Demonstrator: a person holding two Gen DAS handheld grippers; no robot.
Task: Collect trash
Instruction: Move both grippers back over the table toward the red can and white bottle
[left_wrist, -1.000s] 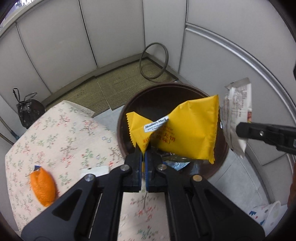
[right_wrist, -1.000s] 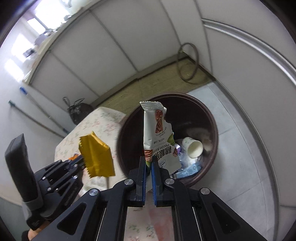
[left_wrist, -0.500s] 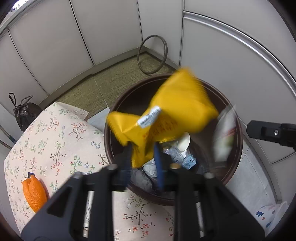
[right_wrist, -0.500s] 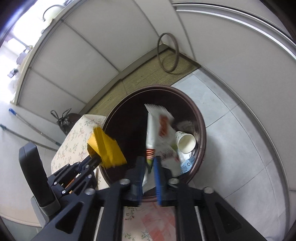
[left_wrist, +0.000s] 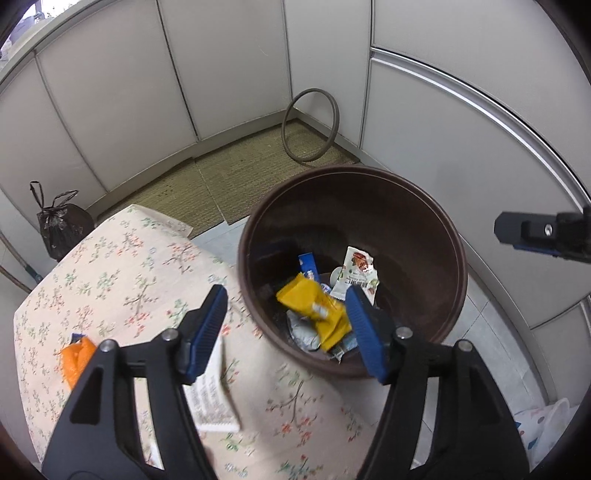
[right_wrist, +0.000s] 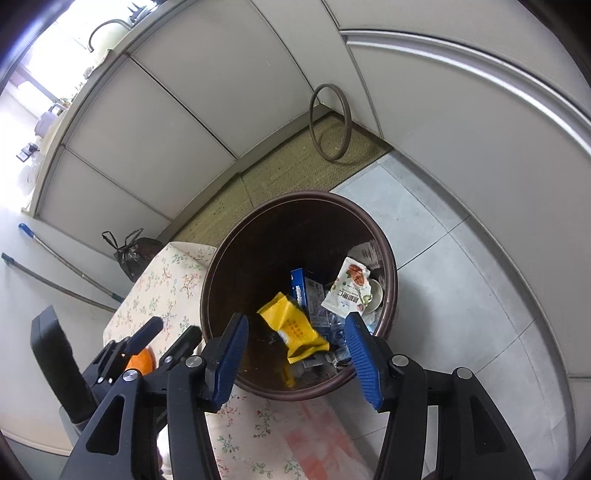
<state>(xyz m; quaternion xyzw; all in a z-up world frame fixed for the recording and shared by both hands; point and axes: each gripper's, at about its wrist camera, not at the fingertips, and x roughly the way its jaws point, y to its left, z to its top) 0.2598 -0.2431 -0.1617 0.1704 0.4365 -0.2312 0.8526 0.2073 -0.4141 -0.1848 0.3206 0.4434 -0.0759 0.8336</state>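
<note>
My left gripper hangs over the brown bin, its jaws opening with nothing gripped. The yellow wrapper lies loose on the trash inside the bin, below the fingers. My right gripper is also above the bin, jaws opening and holding nothing. The white snack wrapper rests inside against the far wall, beside the yellow wrapper. On the floral tablecloth lie an orange peel and a white packet, partly hidden by my left finger.
A blue carton and a paper cup are in the bin too. A black bag sits by the wall, a ring leans in the corner on a woven mat. Mop handles lean at left.
Both grippers went from shut to open. The yellow wrapper left my left gripper and the white wrapper left my right gripper; both dropped into the bin.
</note>
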